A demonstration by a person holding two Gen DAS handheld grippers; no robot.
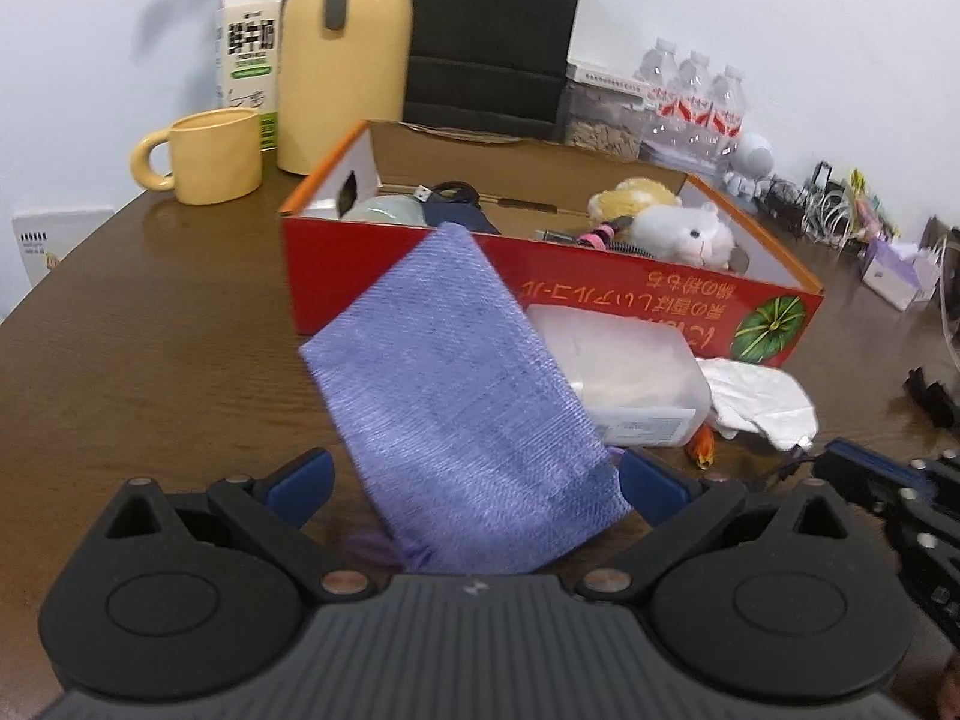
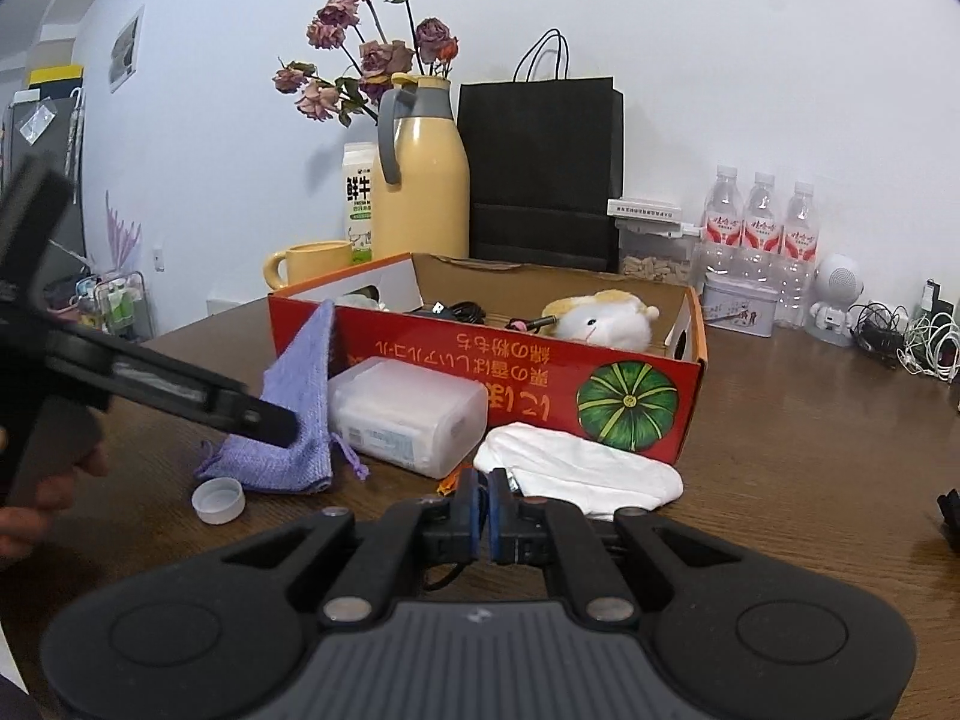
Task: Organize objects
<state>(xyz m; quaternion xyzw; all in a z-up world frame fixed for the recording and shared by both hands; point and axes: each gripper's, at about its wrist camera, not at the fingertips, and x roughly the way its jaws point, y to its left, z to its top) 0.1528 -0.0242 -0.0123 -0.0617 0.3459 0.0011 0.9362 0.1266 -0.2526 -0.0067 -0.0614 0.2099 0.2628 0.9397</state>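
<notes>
A purple knitted pouch [image 1: 462,396] stands tilted up off the brown table [image 1: 150,372], in front of the red cardboard box [image 1: 600,300]. My left gripper [image 1: 477,474] has its blue pads wide apart against the pouch's two sides and is shut on it. In the right wrist view one left finger [image 2: 264,420] reaches across the pouch [image 2: 300,396]. My right gripper [image 2: 483,504] is shut, pads together, just short of a white cloth [image 2: 588,468]. A thin black cord runs by its tip; I cannot tell whether it is pinched. The box holds plush toys [image 2: 606,318] and cables.
A translucent plastic container [image 2: 408,414] lies against the box front. A white cap [image 2: 219,501] sits near the pouch, and a small orange thing [image 1: 703,444] by the cloth. A yellow mug [image 1: 210,156], thermos [image 1: 342,60], milk carton, black bag [image 2: 540,168] and water bottles [image 2: 762,228] line the back.
</notes>
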